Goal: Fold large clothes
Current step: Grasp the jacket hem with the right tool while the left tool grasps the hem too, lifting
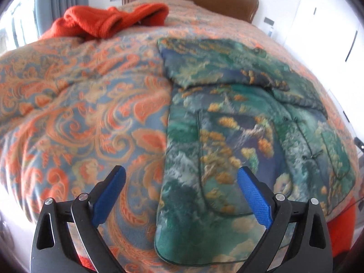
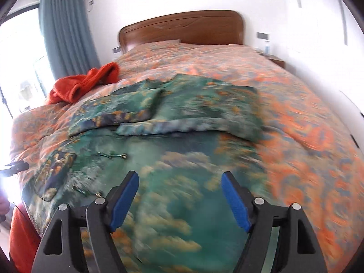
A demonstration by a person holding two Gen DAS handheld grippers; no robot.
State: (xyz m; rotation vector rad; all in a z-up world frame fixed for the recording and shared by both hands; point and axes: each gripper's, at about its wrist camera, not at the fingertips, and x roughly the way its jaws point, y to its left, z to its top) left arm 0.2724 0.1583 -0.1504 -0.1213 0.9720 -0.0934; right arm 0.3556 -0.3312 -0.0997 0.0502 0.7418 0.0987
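A large padded garment printed in green, blue and yellow [image 1: 238, 122] lies flat on the bed, its sleeves folded across the upper body. It also shows in the right wrist view [image 2: 177, 150]. My left gripper [image 1: 180, 173] is open and empty, hovering above the garment's left edge near the hem. My right gripper [image 2: 179, 178] is open and empty, hovering over the garment's lower body. The right wrist view is blurred.
The bed has an orange and blue paisley quilt [image 1: 79, 104] and a brown wooden headboard [image 2: 182, 27]. A crumpled orange-red garment [image 1: 109, 21] lies at the far left of the bed. Grey-blue curtains [image 2: 66, 29] and a bright window are at left.
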